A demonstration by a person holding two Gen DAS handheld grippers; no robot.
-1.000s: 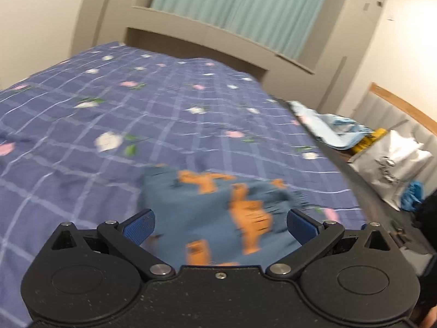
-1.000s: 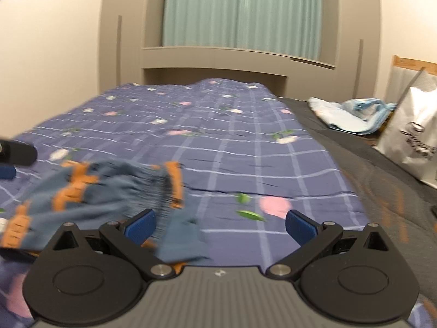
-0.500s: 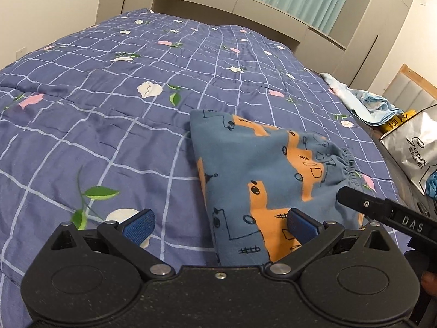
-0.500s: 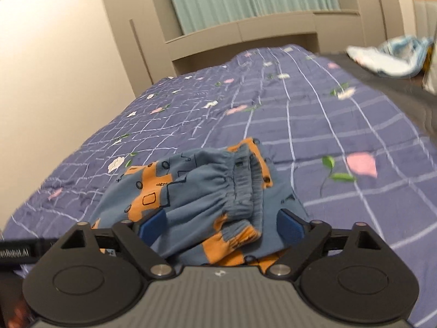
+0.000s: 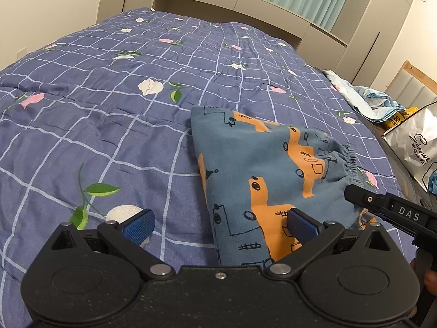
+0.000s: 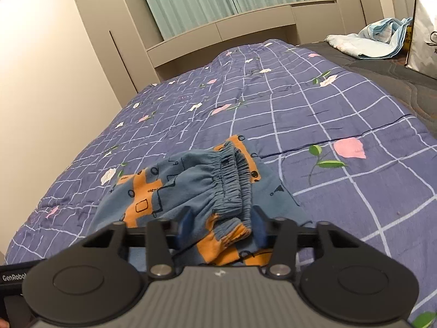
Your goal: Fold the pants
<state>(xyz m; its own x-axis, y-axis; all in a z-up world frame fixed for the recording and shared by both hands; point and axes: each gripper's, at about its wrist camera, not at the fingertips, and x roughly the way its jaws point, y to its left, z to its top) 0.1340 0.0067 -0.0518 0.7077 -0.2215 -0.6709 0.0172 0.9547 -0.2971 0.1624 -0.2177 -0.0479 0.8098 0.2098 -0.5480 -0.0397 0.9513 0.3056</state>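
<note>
One pants (image 6: 196, 191) on quilt (image 5: 109, 136); right hand-held gripper (image 6: 222, 231) just closing on waistband (bunched); left hand-held gripper (image 5: 218, 225) wide, empty.

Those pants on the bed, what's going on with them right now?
A person with a gripper in each hand is folding blue and orange pants on a purple checked quilt. The right gripper has just been closing, with the gathered waistband bunched between its fingers at the near corner. The left gripper is open, one finger over the pants' near edge, holding nothing.
</note>
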